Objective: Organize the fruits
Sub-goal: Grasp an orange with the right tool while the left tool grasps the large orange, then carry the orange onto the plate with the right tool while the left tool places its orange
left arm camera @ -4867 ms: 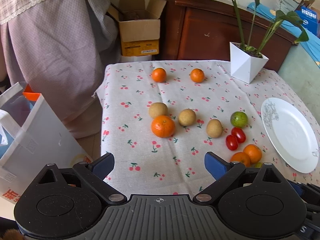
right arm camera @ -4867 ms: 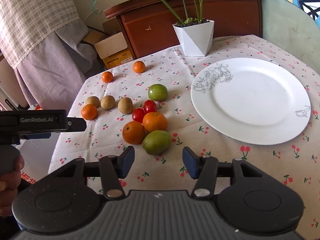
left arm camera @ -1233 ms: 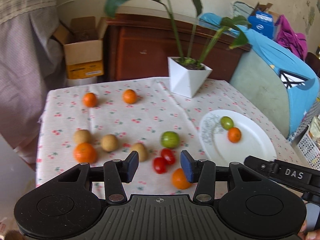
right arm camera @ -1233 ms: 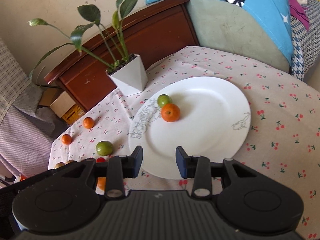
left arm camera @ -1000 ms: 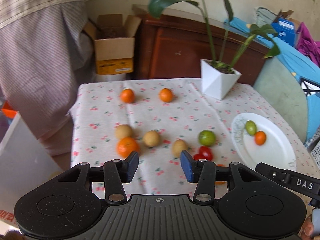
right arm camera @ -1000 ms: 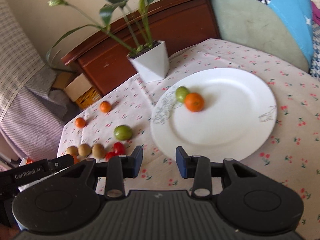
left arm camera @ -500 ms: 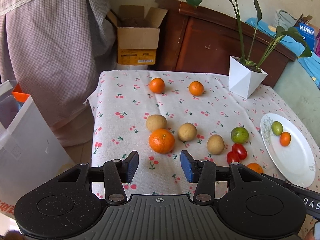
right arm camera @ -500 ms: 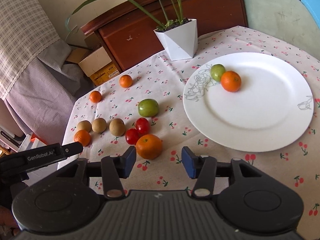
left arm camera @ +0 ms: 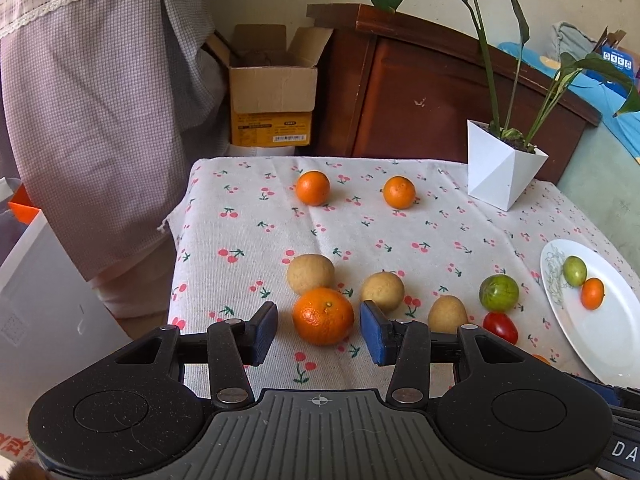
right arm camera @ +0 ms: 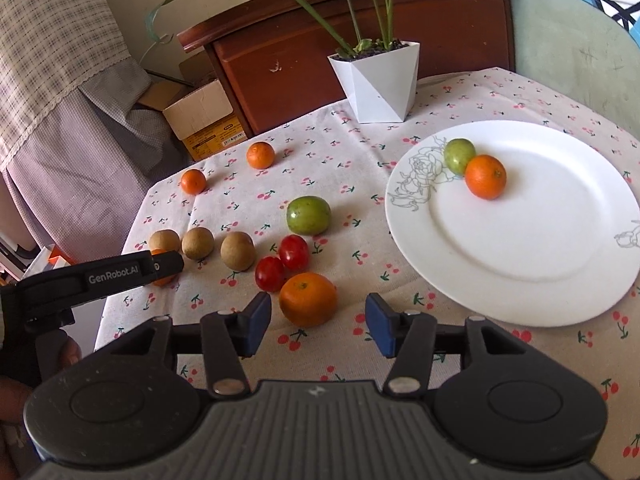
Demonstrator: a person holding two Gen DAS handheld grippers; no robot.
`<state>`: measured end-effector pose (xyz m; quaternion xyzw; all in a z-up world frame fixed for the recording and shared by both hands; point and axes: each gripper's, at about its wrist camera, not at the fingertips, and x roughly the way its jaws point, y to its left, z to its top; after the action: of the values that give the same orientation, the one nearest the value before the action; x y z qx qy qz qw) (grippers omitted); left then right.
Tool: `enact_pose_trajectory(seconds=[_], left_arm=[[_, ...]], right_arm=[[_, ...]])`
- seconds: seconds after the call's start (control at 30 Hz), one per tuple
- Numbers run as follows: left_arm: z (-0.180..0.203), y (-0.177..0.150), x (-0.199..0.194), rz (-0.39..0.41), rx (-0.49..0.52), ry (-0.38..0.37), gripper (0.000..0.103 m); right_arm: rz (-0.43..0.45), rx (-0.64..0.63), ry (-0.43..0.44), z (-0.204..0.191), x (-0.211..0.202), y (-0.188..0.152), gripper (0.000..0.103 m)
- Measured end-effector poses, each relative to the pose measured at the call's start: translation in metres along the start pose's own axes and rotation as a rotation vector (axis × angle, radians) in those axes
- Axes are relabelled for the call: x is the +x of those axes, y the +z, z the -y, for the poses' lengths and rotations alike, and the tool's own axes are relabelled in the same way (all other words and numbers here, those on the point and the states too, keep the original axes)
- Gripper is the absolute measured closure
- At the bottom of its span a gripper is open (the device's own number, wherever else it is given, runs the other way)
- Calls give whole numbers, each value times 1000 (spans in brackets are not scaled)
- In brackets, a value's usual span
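On the cherry-print cloth, a large orange (left arm camera: pixel 323 316) lies between the blue pads of my left gripper (left arm camera: pixel 319 332), which is open with gaps on both sides. Another orange (right arm camera: pixel 307 299) sits just ahead of and between the pads of my right gripper (right arm camera: pixel 318 324), also open and not touching it. The white plate (right arm camera: pixel 520 240) at the right holds a small green fruit (right arm camera: pixel 459 155) and an orange (right arm camera: pixel 485 176). Three brown fruits (right arm camera: pixel 238 250), two red tomatoes (right arm camera: pixel 294 252), a green tomato (right arm camera: pixel 309 215) and two small oranges (left arm camera: pixel 313 187) lie loose.
A white plant pot (right arm camera: pixel 376 80) stands at the back of the table, before a wooden cabinet (left arm camera: pixel 420 92). A cardboard box (left arm camera: pixel 272 92) and a checked curtain (left arm camera: pixel 100 120) are beyond the left edge, a white bag (left arm camera: pixel 40 300) below it. A hand (right arm camera: pixel 12 400) holds the left gripper's body (right arm camera: pixel 100 276).
Both grippers swung left from the plate side toward the loose fruit and sank lower. The right jaws widened. Each now has an orange between its pads.
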<state>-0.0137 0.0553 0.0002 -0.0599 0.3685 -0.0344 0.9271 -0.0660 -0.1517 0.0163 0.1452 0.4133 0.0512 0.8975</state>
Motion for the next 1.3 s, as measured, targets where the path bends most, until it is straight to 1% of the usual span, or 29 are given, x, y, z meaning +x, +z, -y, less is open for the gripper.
enact_pose_trajectory(seconds=[0.1,0.23,0.3,0.33,0.53,0.7,0.97,1.23,1.3], left_arm=[[0,0,1,10,2,-1,60],[2,-1,3,16,14,4,62],[5,-2,2,15,35,7,67],[6,-3,2,13,45,9,73],[8,-4,-1,5,45,-1,73],[9,-4,-7,-6,14,-28,73],[18,-5,-17,-2,26,-54,74],[30,0,-29,15,14,-88,73],[36,4,-33,20,10,-111,73]], right_arm=[[5,-9,-4,-1,1,0,50],[12,-22,-10,-2,3,0,60],[13,-23,-4,-2,3,0,65],[11,-26,1,-2,3,0,71],[12,-29,4,-3,2,0,71],[13,-25,12,-4,0,0,71],[19,-24,26,-5,-3,1,72],[59,-18,29,-3,-16,9,72],[77,-7,26,1,-21,13,72]])
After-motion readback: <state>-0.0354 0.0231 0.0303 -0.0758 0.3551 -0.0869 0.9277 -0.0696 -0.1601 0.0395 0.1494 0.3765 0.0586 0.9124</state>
